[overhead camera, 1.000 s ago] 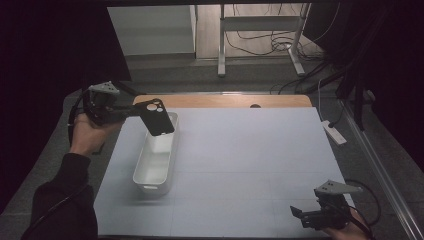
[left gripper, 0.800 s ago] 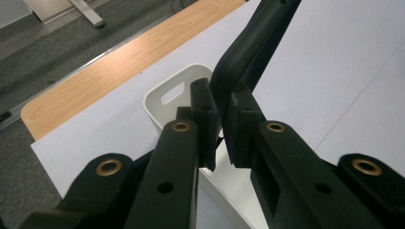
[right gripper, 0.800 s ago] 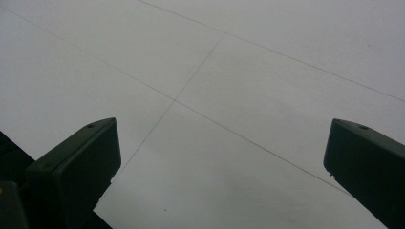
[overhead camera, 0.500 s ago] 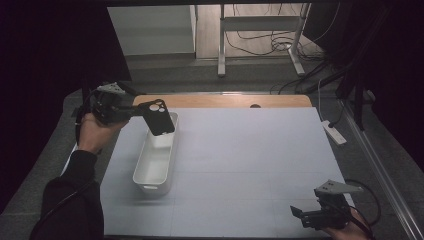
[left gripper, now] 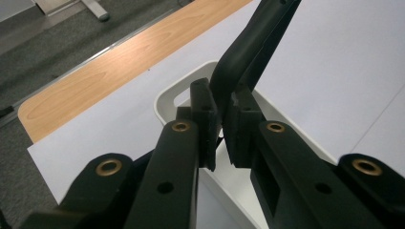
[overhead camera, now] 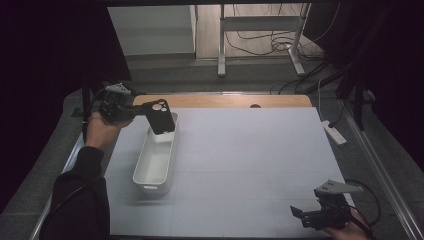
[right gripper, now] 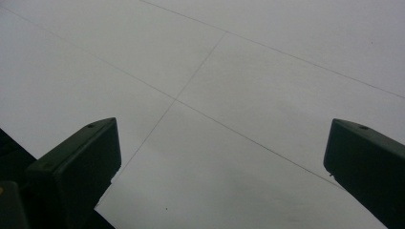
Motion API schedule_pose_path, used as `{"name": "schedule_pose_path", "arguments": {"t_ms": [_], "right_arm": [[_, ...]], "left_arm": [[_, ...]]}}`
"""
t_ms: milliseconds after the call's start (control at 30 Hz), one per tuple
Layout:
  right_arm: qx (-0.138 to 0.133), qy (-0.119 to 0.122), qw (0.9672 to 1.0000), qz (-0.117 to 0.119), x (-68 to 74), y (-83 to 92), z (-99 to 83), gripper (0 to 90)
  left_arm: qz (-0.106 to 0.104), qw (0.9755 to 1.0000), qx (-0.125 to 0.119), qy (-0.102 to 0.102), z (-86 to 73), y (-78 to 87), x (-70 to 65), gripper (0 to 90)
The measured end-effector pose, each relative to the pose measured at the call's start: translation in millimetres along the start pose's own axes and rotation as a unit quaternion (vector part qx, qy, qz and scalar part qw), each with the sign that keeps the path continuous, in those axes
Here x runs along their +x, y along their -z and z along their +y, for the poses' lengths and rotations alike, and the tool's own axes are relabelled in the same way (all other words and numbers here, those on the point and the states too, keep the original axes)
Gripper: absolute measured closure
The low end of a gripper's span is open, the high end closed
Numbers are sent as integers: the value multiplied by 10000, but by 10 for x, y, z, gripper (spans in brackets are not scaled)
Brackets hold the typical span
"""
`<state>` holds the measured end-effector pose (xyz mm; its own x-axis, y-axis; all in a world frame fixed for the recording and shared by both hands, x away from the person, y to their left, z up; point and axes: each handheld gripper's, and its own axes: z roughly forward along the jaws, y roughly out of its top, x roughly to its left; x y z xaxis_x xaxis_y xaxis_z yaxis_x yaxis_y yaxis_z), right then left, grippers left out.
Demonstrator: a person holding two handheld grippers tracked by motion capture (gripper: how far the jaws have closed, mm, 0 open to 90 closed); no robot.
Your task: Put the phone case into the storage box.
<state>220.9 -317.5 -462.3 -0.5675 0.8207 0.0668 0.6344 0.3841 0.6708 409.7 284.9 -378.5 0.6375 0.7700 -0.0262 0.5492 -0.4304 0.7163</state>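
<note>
A black phone case [overhead camera: 160, 116] with a round camera cut-out hangs tilted above the far end of a long white tray [overhead camera: 138, 173]. My left gripper [overhead camera: 142, 114] is shut on the case's edge. In the left gripper view the jaws [left gripper: 220, 129] pinch the case [left gripper: 253, 43], which rises up and to the right over the tray's rim [left gripper: 165, 98]. At the near right corner, my right gripper [overhead camera: 299, 216] is open and holds nothing. Its jaws [right gripper: 222, 167] stand wide apart over the bare white mat [right gripper: 229, 71].
The white mat [overhead camera: 250, 160] covers most of the table, with a wooden strip [overhead camera: 225, 101] showing along the far edge. A white power strip [overhead camera: 334, 132] lies off the mat's right side. A metal frame and cables [overhead camera: 260, 30] stand on the floor behind.
My left gripper has shifted slightly right with the phone case, staying above the tray's far end. The right gripper has not moved.
</note>
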Motion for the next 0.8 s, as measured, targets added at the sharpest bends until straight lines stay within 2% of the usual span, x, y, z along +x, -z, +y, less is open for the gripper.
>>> {"name": "schedule_pose_path", "arguments": {"t_ms": [800], "right_arm": [[23,-19,10000,45,-7,-3,0,0]], "left_arm": [[119,9997,164,-128,23,-364,136,831]]}}
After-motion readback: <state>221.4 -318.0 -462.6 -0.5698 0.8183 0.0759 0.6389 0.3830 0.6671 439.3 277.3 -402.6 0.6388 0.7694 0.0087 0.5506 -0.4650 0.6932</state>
